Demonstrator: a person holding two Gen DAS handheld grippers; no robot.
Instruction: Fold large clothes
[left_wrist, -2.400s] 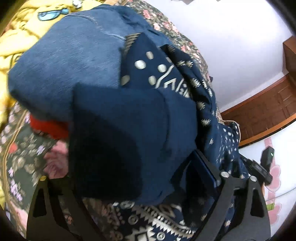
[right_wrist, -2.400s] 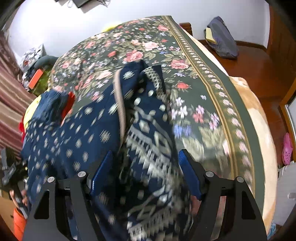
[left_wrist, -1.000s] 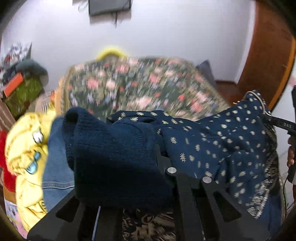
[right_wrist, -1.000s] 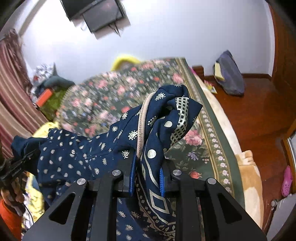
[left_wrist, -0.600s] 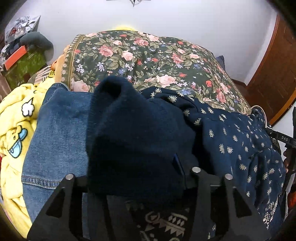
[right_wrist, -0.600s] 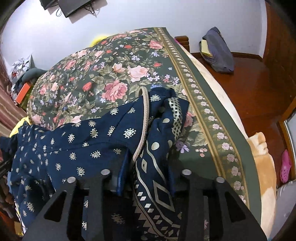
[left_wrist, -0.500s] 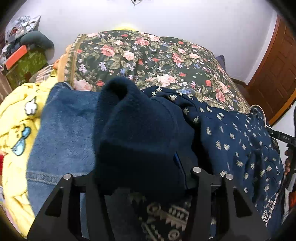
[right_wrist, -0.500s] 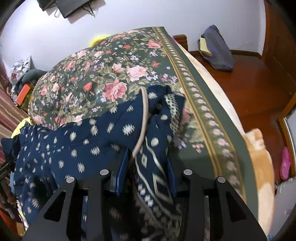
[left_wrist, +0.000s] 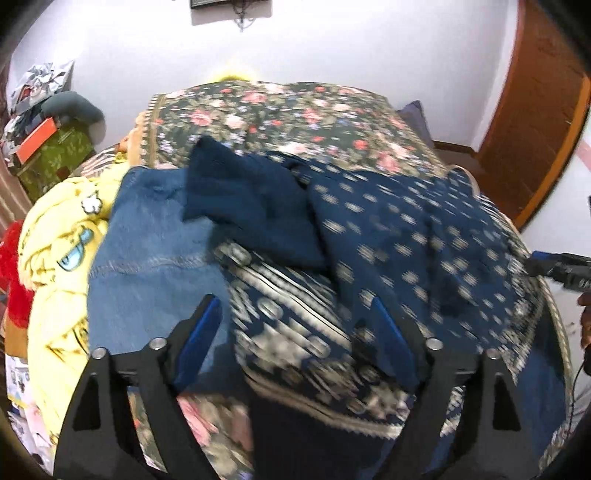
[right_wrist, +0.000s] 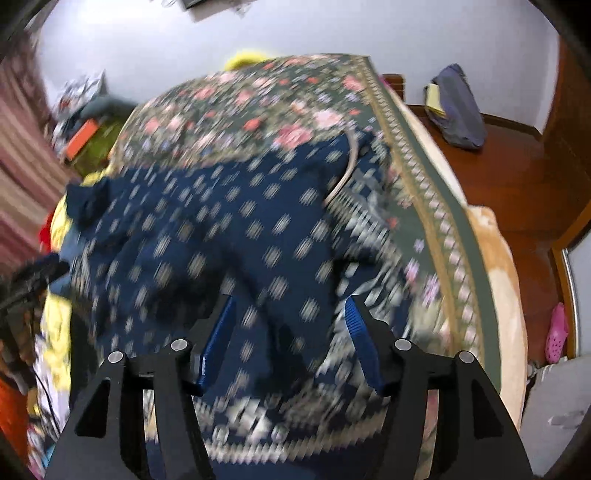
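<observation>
Lying spread across the floral bedspread (left_wrist: 295, 110) of the bed: navy printed garment (left_wrist: 406, 236), its patterned border hem (left_wrist: 295, 347) nearest the camera in the left wrist view. Hovering just above that hem, left tool (left_wrist: 295, 332), blue-padded jaws standing wide apart, gripping nothing. Resting on the garment's upper left part, touching it: dark navy knit piece (left_wrist: 251, 199). Lying just beside these to the left, partly under the knit: blue denim item (left_wrist: 155, 236). Bunching further left: yellow cartoon-print cloth (left_wrist: 55, 240), with a red fabric (left_wrist: 11, 266) at the frame's edge.

Showing in the right wrist view: same navy printed garment (right_wrist: 229, 229), blurred by motion, draped over the bed with a pale piped edge running toward the bedspread's border. Hanging over the near part of the cloth, right tool (right_wrist: 288, 332), jaws likewise parted wide, holding nothing. Sitting on the wooden floor (right_wrist: 517, 177) beyond the bed: grey bag (right_wrist: 458, 107). Lying by the right edge: pink clog (right_wrist: 556, 332).
</observation>
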